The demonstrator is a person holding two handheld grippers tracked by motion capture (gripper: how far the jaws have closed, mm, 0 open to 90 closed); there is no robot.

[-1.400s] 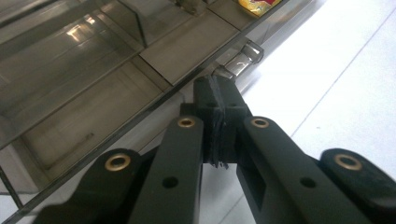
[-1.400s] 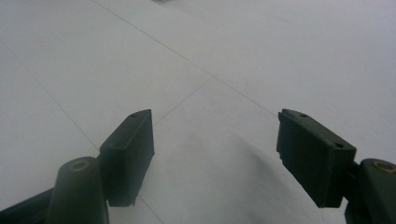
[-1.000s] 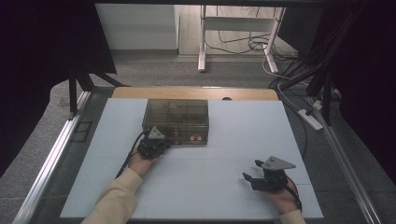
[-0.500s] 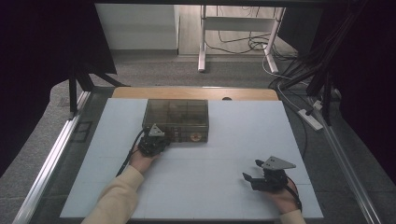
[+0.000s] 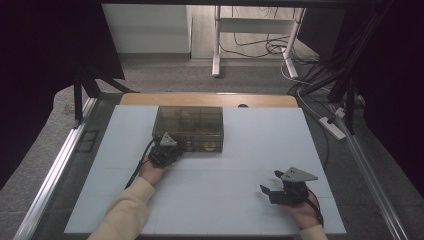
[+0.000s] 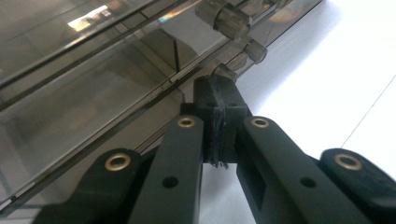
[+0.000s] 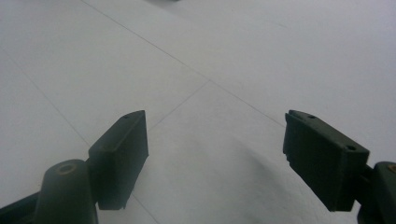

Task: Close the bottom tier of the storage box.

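A: Box first. Material?

B: Smoky clear plastic organizer box [image 5: 189, 128], rectangular, lid down, divider walls showing through. It sits toward the far edge of the table [image 5: 250, 210], a bit left of centre. In the left gripper view the box [image 6: 93, 84] looks glossy, with small clear round knobs along its front edge.

A: Left gripper?

B: Left gripper [image 5: 165, 150] is at the box's near-left corner. Its black fingers [image 6: 219, 112] are pressed together, nothing between them, tips right against the lower front rim of the box. Grey three-cornered plate on top, cable trailing back along the cream sleeve [image 5: 125, 215].

A: Right one?

B: Right gripper [image 5: 272, 190] is near the table's near-right corner, well apart from the box. Its fingers [image 7: 119, 149] stand wide apart and have just been opening; only bare table surface lies between them.

A: Surface?

B: White, matte, flat, thin seam lines crossing it. A tan wooden strip [image 5: 210, 99] runs along the far edge.

A: Room to move?

B: Open table right of the box and across the near half. Metal rail [image 5: 55, 170] along the left edge.
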